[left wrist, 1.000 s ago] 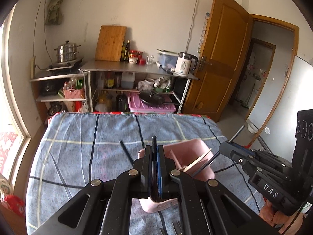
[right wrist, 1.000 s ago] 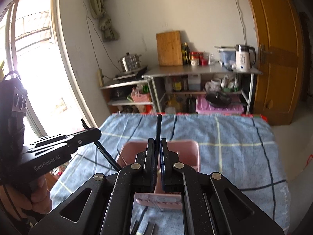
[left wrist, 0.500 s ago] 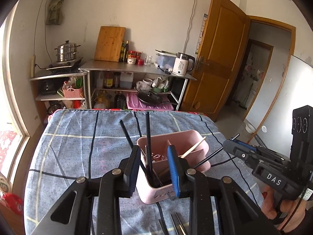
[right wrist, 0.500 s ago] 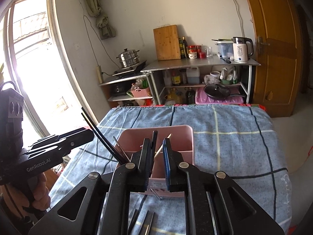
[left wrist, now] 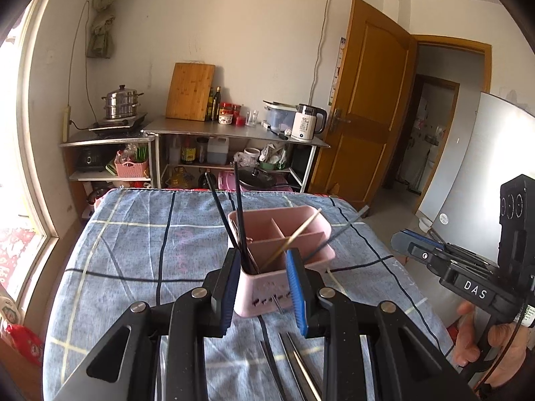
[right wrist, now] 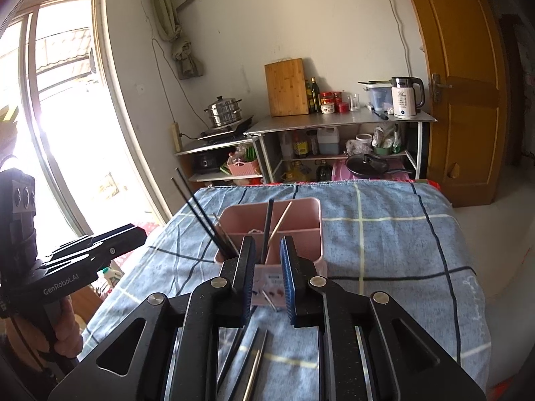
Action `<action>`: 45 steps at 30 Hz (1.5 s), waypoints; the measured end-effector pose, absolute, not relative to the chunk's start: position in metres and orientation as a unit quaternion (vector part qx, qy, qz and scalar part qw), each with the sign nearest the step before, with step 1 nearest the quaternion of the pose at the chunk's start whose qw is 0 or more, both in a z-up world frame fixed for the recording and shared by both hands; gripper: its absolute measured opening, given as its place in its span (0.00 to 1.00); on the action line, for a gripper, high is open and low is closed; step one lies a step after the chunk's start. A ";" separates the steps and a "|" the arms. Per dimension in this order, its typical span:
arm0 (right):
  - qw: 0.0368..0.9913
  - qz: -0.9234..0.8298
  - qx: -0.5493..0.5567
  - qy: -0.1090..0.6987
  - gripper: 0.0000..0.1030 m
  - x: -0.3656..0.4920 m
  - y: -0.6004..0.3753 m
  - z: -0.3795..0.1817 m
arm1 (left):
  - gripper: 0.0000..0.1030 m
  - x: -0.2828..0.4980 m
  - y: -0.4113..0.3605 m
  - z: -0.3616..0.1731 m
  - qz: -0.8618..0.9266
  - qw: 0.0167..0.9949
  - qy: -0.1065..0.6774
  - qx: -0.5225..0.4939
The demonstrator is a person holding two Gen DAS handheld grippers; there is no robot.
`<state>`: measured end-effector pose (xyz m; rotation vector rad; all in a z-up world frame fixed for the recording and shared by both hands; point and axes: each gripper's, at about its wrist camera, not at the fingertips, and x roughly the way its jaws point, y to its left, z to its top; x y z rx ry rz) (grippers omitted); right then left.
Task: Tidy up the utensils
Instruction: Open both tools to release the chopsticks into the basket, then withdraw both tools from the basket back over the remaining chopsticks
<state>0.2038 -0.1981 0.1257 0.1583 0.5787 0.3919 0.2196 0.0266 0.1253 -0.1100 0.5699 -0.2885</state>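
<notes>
Two grippers: both of yours hover above the pink holder (left wrist: 281, 250), and both are empty right now.
Left gripper (left wrist: 262, 287): fingers spread wide, nothing between the blue pads, the holder's near wall showing through the gap.
Right gripper (right wrist: 265, 277): also spread, a little narrower, holding nothing, lined up on the holder's near end.
Holder: it stands upright on the blue checked cloth (left wrist: 133, 250), split by dividers into compartments.
Black chopsticks (left wrist: 224, 214): two lean out of the holder's left-hand compartment, tips up and tilted away from you.
More in the holder: a pale wooden chopstick (left wrist: 294, 237) slants across the middle, and a dark one (left wrist: 337, 232) pokes out over the right rim.
Loose utensils (right wrist: 254, 361): several long dark and metal pieces lie flat on the cloth just under your wrists, close to you; exactly what each one is, I can't tell.
Step in hand: by my read, you're between drops, hands free and the sorting only partly done.
Next move: I'd say drop a gripper low to the cloth, line the pads across one thin piece, and pinch near its middle.
Watch out: those pieces lie close together, so you could grab two at once.
</notes>
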 end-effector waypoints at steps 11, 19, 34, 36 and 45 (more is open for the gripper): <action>0.942 0.190 0.058 0.272 0.20 0.142 -0.201 0.111 | 0.27 0.151 0.016 0.097 -0.141 0.951 0.270 -0.049; 0.940 0.187 0.042 0.283 0.20 0.104 -0.199 0.083 | 0.27 0.115 0.015 0.074 -0.126 0.954 0.268 -0.043; 0.927 0.186 0.038 0.323 0.20 0.068 -0.195 0.042 | 0.27 0.082 0.007 0.037 -0.124 0.948 0.292 -0.028; 0.926 0.185 0.038 0.327 0.20 0.068 -0.195 0.040 | 0.27 0.081 0.007 0.033 -0.126 0.946 0.298 -0.029; 0.920 0.186 0.036 0.344 0.20 0.076 -0.190 0.028 | 0.27 0.092 0.008 0.017 -0.127 0.937 0.322 -0.038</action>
